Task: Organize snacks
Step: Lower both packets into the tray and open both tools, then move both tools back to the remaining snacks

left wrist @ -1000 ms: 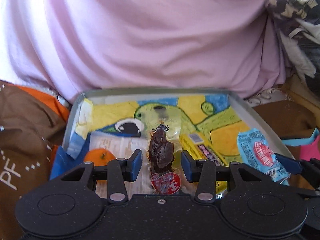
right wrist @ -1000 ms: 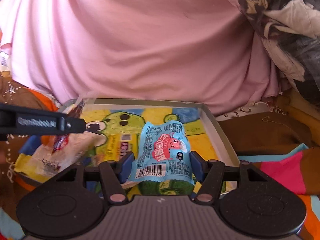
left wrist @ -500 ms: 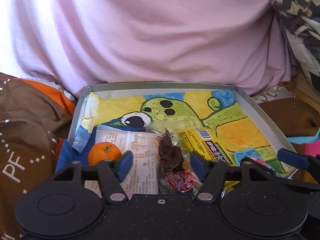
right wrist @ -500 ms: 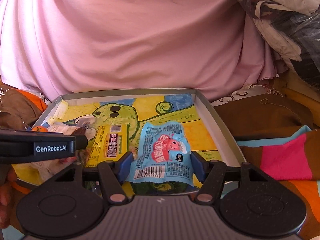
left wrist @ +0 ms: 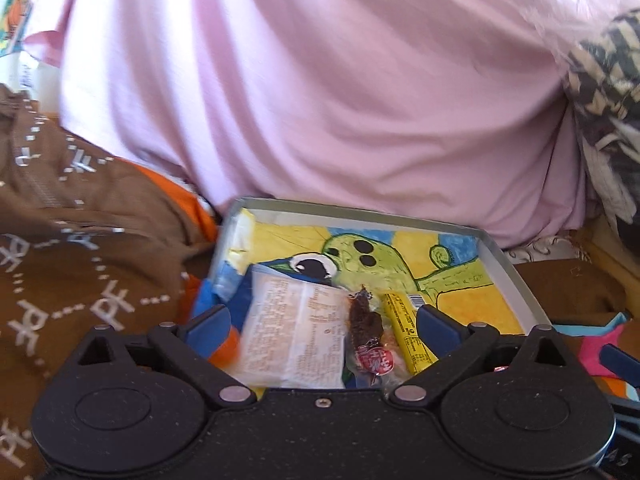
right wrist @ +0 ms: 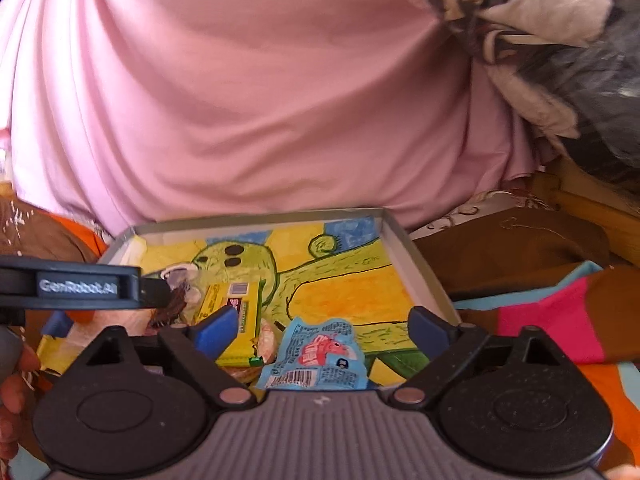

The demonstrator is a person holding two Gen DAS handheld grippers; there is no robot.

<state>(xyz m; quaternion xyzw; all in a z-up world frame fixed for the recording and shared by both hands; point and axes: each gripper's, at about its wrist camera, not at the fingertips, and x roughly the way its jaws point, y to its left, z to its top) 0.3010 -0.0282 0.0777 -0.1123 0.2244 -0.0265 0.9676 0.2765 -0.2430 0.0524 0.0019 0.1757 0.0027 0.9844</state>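
A shallow grey box (left wrist: pixel 508 276) with a green cartoon drawing on its floor holds the snacks; it also shows in the right wrist view (right wrist: pixel 416 264). In the left wrist view a white packet (left wrist: pixel 292 340), a dark dried-fruit snack in clear wrap (left wrist: pixel 366 332) and a yellow bar (left wrist: pixel 408 334) lie in the box between the fingers of my open left gripper (left wrist: pixel 320 326). An orange (left wrist: pixel 224 350) sits behind its left finger. My right gripper (right wrist: pixel 320 328) is open over a blue packet (right wrist: pixel 320 356) lying in the box. The yellow bar (right wrist: pixel 232 312) lies to its left.
A pink cloth (left wrist: pixel 320 80) hangs behind the box. Brown patterned fabric (left wrist: pixel 80 240) lies to the left, brown and pink-orange fabric (right wrist: pixel 540 312) to the right. The left gripper's arm (right wrist: pixel 80 288) crosses the right wrist view at left.
Both grippers have opened wider and pulled back. The dried-fruit snack and the blue packet now lie free in the box.
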